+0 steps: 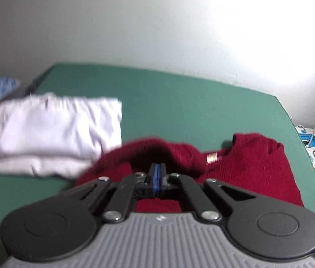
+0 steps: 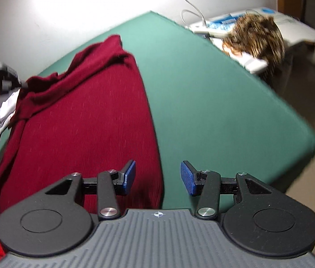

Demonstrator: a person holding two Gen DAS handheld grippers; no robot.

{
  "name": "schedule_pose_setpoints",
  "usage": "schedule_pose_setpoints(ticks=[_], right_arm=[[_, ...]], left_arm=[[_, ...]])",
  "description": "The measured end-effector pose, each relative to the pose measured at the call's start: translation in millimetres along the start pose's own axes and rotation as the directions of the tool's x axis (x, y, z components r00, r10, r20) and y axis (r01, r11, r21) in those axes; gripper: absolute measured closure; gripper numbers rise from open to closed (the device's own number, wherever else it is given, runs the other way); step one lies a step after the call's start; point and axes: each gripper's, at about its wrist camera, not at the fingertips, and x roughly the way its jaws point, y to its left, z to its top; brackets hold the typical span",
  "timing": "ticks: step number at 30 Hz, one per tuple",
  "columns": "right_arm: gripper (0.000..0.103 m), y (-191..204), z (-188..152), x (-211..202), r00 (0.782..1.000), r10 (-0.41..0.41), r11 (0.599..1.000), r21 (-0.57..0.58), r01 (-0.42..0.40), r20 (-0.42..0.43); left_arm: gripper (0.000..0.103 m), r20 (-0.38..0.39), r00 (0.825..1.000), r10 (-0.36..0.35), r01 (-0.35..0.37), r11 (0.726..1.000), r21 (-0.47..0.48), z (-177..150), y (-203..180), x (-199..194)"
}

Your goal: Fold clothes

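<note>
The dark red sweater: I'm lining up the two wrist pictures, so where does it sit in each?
Left wrist view: the dark red sweater lies lower centre to right, a bunched part pinched in the shut left tongs.
Right wrist view: it fills the left half, its right edge between the open right tongs.
Shared landmark: the green table cover under it.

Green table (image 2: 213,93), maroon sweater (image 2: 86,120), seemingly white laundry (image 1: 52,131)
</note>
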Motion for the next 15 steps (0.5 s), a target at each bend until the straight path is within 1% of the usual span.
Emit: schedule_pose_setpoints(ticks=[1,2,4,7,8,9,10,11,14,15], right_arm=[[0.055,1.1,-6.2,-0.2,1.000,-0.002,1.000,0.011,0.002,0.004],[0.055,2.1,-11.2,-0.1,1.000,-0.001,1.000,0.020,0.001,0.010],[0.055,1.9,-18.0,1.0,1.000,0.010,0.999,0.032,-0.011,0.018],[0.055,1.4,-19.9,5.6,0.999,0.022,0.999,0.037,-0.023,0.029],[0.054,0.5,-19.0,6.5,0.999,0.026,0.999,0.044,-0.027,0.033],[0.054,-0.4,-18.2,7.5,0.999,0.030,0.998,0.050,-0.032,0.037],[0.054,-1.4,-17.4,8.4,0.999,0.034,0.998,0.056,-0.036,0.041],[0.052,-2.3,-16.6,9.4,0.998,0.038,0.997,0.062,-0.040,0.045],[0.051,-5.0,-14.1,12.2,0.997,0.049,0.995,0.080,-0.054,0.058],[0.051,-5.9,-13.3,13.2,0.997,0.053,0.995,0.085,-0.058,0.062]], left_arm=[[0.103,0.011,1.000,0.011,-0.012,1.000,0.021,6.4,-2.5,-1.9],[0.103,0.004,1.000,0.013,-0.013,1.000,0.028,9.6,-3.8,-2.9],[0.103,-0.024,1.000,-0.018,0.019,0.999,0.031,10.9,-5.2,-7.4],[0.103,-0.054,0.995,-0.082,0.084,0.996,0.034,-3.0,-6.7,-21.0],[0.099,-0.077,0.992,-0.105,0.107,0.994,0.024,-12.6,-6.7,-22.1],[0.095,-0.101,0.987,-0.128,0.130,0.992,0.011,-22.5,-6.5,-22.6],[0.076,-0.136,0.979,-0.151,0.149,0.989,-0.022,-34.3,-5.5,-19.1],[0.071,-0.169,0.970,-0.174,0.167,0.984,-0.055,-46.2,-4.7,-15.5],[0.071,-0.241,0.942,-0.233,0.205,0.970,-0.134,-82.7,-7.3,-2.2],[0.071,-0.250,0.936,-0.247,0.212,0.964,-0.161,-90.2,-8.5,1.5]])
